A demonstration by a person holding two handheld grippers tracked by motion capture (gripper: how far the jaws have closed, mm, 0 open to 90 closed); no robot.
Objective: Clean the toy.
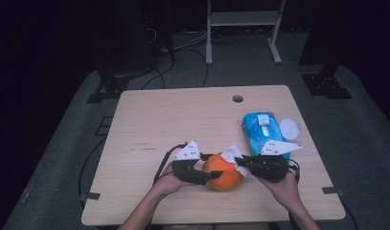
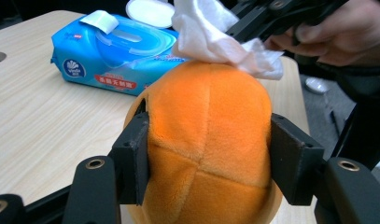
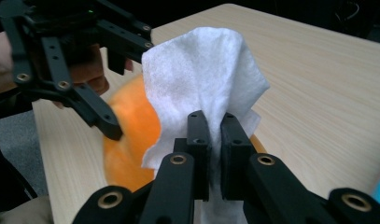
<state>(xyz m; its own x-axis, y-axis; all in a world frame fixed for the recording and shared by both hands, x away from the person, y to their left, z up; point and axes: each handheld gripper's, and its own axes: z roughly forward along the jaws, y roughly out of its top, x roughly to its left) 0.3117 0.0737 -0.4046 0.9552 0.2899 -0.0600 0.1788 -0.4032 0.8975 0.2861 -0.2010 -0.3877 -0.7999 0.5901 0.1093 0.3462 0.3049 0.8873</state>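
A plush, seamed orange ball [image 2: 208, 140] sits near the front edge of the pale wooden bench [image 1: 154, 120], clamped between the left tool's [image 1: 212, 176] black jaws. The right tool [image 3: 214, 135] pinches a crumpled white wipe [image 3: 206, 70] against the ball's top. A glossy blue wipe pack [image 1: 259, 132] lies just beyond.

1. A plush ball [image 1: 223, 173] is set on the bench [image 1: 149, 124] near its front edge, between the left tongs [image 1: 208, 175] and the right tongs [image 1: 241, 163].
2. A wipe [image 1: 232, 155] is laid on top of the ball.
3. A wipes pack [image 1: 260, 132] is placed behind and to the right of the ball.
4. A round lid [image 1: 290, 128] is found just right of the pack.
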